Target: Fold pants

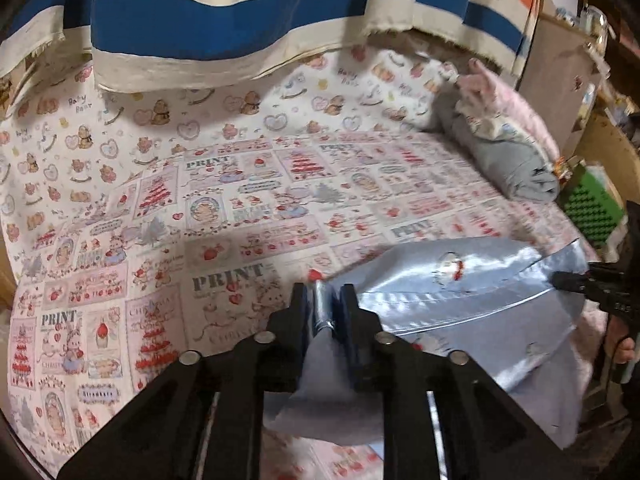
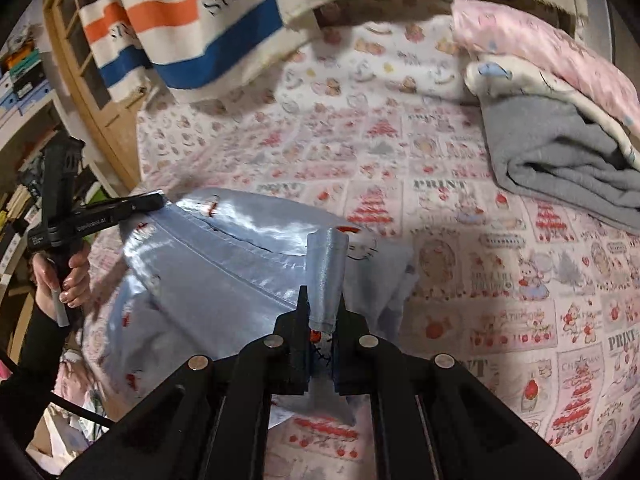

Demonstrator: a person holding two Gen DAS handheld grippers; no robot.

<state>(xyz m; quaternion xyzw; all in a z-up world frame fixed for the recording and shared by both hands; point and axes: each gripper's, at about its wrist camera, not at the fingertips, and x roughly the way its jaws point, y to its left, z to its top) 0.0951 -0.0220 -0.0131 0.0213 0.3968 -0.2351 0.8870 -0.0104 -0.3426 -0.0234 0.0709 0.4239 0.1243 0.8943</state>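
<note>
The pants [image 1: 472, 296] are shiny light-blue satin with small red-and-white cartoon prints. They hang stretched between both grippers above the patterned bedspread [image 1: 160, 208]. My left gripper [image 1: 325, 300] is shut on one edge of the pants. My right gripper [image 2: 323, 308] is shut on another bunched edge of the pants [image 2: 224, 264]. The right gripper shows at the right edge of the left wrist view [image 1: 560, 280]. The left gripper shows at the left of the right wrist view [image 2: 154, 202], with the hand holding it below.
A stack of folded clothes, grey [image 1: 504, 160] under pink [image 2: 540, 44], lies at the bed's far right. A striped blue, white and orange cloth [image 1: 240, 12] hangs behind the bed. Shelves [image 2: 24, 80] and a wooden frame stand to one side. A green studded object [image 1: 592, 208] sits beside the bed.
</note>
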